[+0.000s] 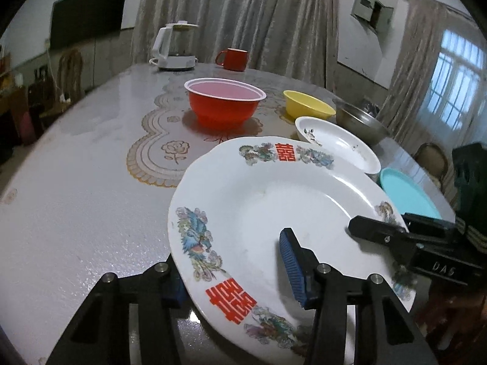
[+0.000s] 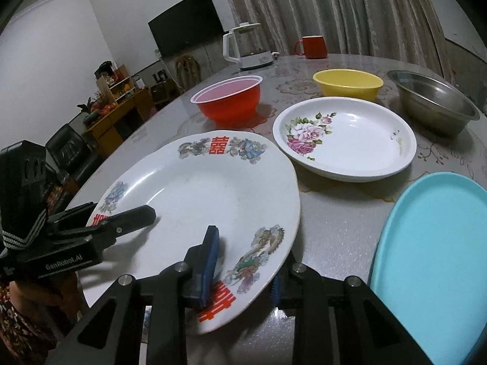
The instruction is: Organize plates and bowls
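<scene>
We see the large white plate (image 1: 274, 213) with dragon-and-phoenix prints and red characters filling the lower middle of the left wrist view, tilted up off the grey table (image 1: 76, 197). Our left gripper (image 1: 234, 283) straddles its near rim: one blue-padded finger lies over the plate's face at lower centre, the other sits beneath the rim at lower left, so the jaws look pinched on the plate (we cannot make out the lower pad's contact). In the right wrist view our right gripper (image 2: 243, 276) does likewise at the bottom centre, one pad on top of the plate (image 2: 207, 182), the other under its edge, pinching the rim.

Each gripper also shows in the other's view, clamped on the plate's side: the right one at the right edge, the left one at the left edge.

Behind the plate, toward the upper middle, stand a red bowl (image 2: 228, 100), a yellow bowl (image 2: 348, 83) and a steel bowl (image 2: 432, 103). A rose-printed dish (image 2: 344, 140) lies just beside the plate, and a turquoise plate (image 2: 432, 258) sits at lower right.
</scene>
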